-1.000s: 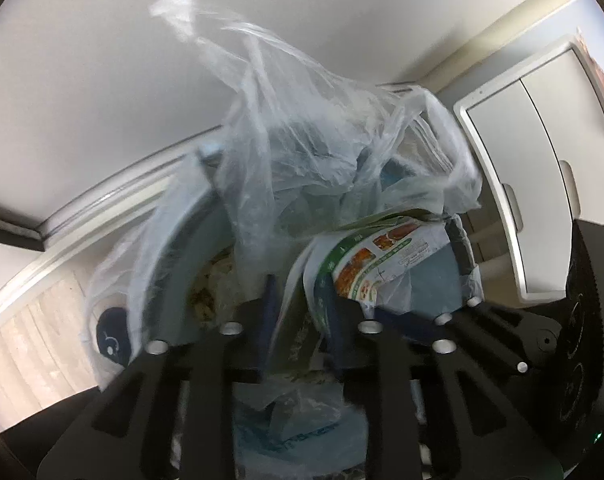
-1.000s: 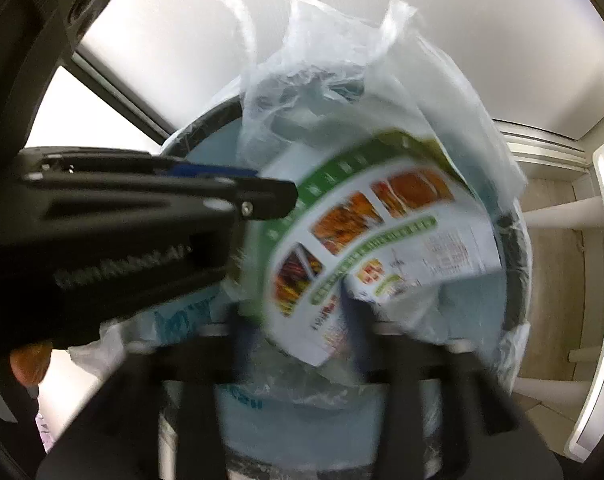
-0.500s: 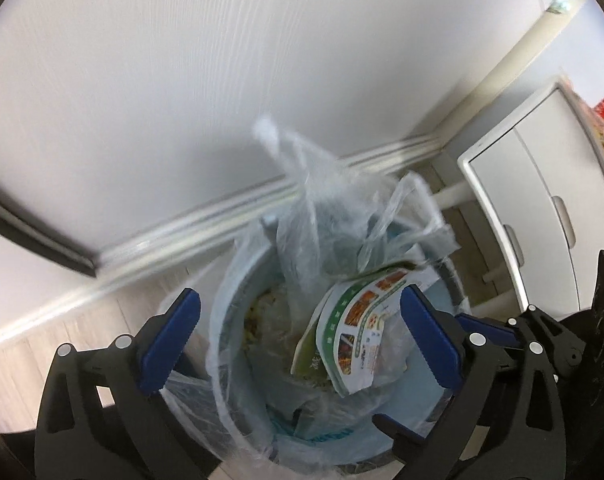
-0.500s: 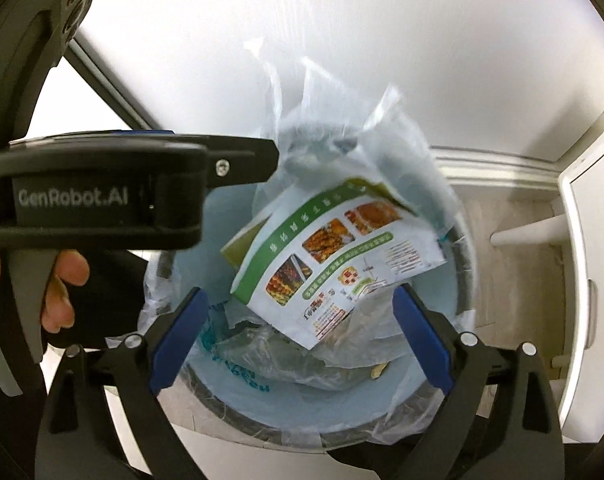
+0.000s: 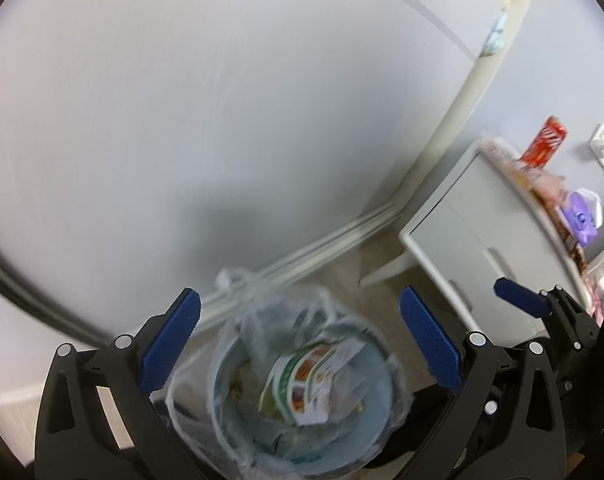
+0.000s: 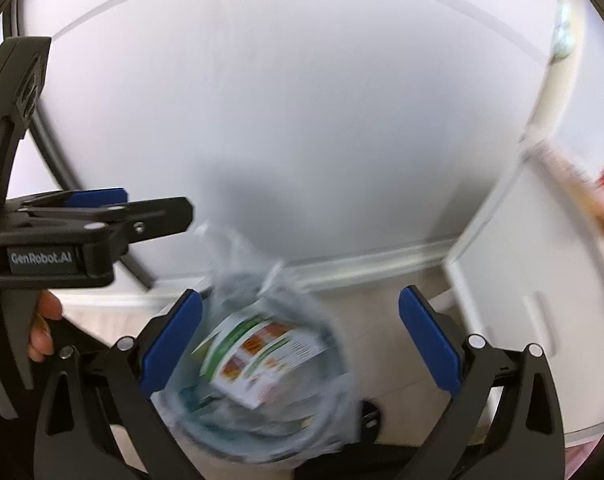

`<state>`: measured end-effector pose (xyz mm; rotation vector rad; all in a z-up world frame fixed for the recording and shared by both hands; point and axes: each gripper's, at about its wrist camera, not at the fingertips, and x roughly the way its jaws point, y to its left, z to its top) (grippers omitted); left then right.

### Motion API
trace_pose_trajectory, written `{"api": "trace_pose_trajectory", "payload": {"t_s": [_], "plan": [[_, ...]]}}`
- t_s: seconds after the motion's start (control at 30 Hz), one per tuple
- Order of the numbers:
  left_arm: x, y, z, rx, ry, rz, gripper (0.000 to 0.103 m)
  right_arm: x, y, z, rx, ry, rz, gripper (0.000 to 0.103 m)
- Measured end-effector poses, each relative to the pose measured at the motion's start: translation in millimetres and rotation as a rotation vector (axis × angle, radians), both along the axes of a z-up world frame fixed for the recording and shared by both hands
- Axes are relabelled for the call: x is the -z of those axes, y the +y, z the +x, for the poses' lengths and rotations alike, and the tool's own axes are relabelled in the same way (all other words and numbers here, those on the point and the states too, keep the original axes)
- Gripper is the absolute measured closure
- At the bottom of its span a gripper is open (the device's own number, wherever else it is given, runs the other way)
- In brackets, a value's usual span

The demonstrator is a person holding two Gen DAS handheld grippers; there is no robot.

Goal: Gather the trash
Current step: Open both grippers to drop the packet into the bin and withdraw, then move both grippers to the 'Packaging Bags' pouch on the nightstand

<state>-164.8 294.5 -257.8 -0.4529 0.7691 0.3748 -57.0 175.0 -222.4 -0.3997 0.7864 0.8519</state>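
A round pale blue trash bin (image 5: 375, 420) lined with a clear plastic bag (image 5: 246, 308) stands on the floor below both grippers. A green and white printed food wrapper (image 5: 309, 380) lies on top of the trash inside; it also shows in the right wrist view (image 6: 258, 352), where the bin (image 6: 325, 416) is blurred. My left gripper (image 5: 300, 348) is open and empty above the bin. My right gripper (image 6: 300, 348) is open and empty above it too. The left gripper's body (image 6: 82, 236) shows at the left of the right wrist view.
A white wall with a baseboard (image 5: 321, 244) runs behind the bin. A white cabinet (image 5: 493, 240) stands to the right, with a red pack (image 5: 541, 144) and a purple item (image 5: 581, 216) on top. The floor is light wood.
Both grippers opened and let go of the bag and wrapper, then rose away from the bin. The wrapper now rests in the bin. The bin looks smaller and lower in both views.
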Motion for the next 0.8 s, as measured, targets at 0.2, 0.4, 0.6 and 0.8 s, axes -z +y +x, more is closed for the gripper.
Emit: {"api": "trace_pose_trajectory", "payload": {"t_s": [0.2, 0.4, 0.6, 0.8], "plan": [[-52, -20, 27, 0.054, -0.095, 0.009, 0.006, -42, -43, 24, 0.114, -0.044, 0.095, 0.007], [-89, -45, 67, 0.134, -0.146, 0.041, 0.006, -84, -93, 54, 0.217, -0.117, 0.14, 0.007], [-112, -75, 108, 0.244, -0.177, 0.032, 0.006, -115, -153, 86, 0.289, -0.217, 0.156, 0.007], [-119, -108, 150, 0.312, -0.178, 0.014, 0.006, -119, -202, 124, 0.383, -0.197, 0.183, 0.007]]}}
